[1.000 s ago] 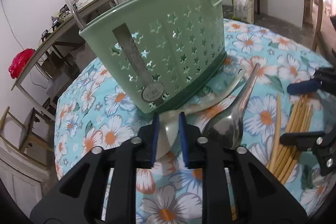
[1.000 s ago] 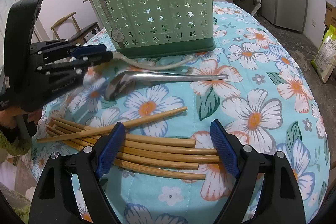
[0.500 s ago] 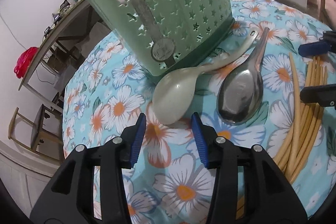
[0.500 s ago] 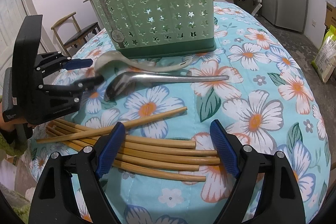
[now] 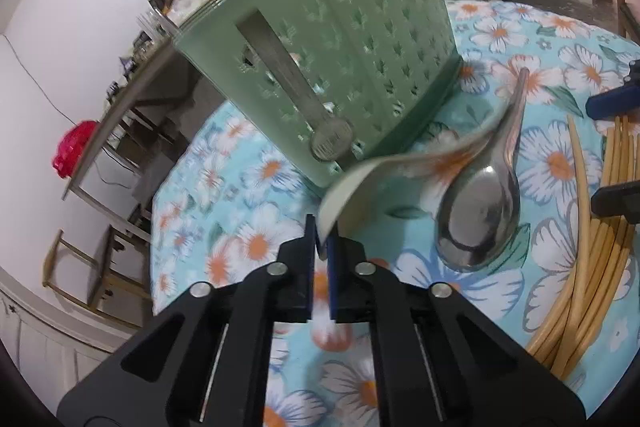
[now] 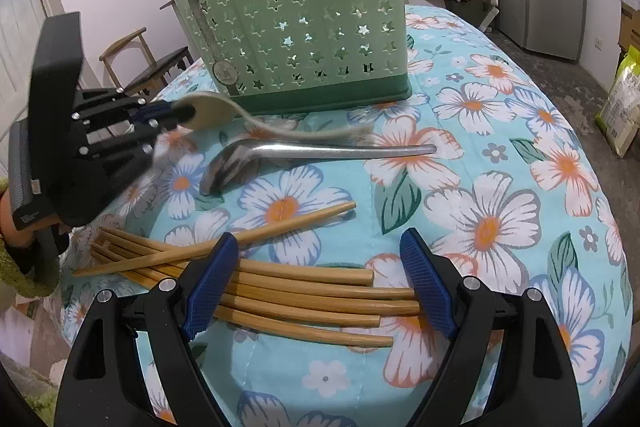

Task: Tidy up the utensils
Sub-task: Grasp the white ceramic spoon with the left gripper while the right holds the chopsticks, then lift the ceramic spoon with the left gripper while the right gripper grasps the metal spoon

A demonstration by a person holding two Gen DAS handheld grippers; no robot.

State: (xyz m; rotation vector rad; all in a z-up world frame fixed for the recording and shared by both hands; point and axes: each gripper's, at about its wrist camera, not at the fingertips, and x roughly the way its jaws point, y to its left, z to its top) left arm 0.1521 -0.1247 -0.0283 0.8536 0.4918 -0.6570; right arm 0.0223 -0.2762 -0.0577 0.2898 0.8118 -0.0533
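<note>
Grey round label (image 5: 332,146) on caddy (image 5: 360,39), text unreadable

The left gripper (image 5: 322,247) is closed on the bowl edge of the beige plastic spoon (image 5: 360,187), whose handle runs toward 2 o'clock. The steel spoon (image 5: 480,215) lies just beside it at 3 o'clock on the flowered cloth (image 5: 240,207). The green holder (image 5: 360,39) stands at 12 o'clock and the chopsticks (image 5: 600,227) lie at the far 3 o'clock edge.

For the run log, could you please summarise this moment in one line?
left gripper: shut on beige spoon | right gripper: open over chopsticks
</note>
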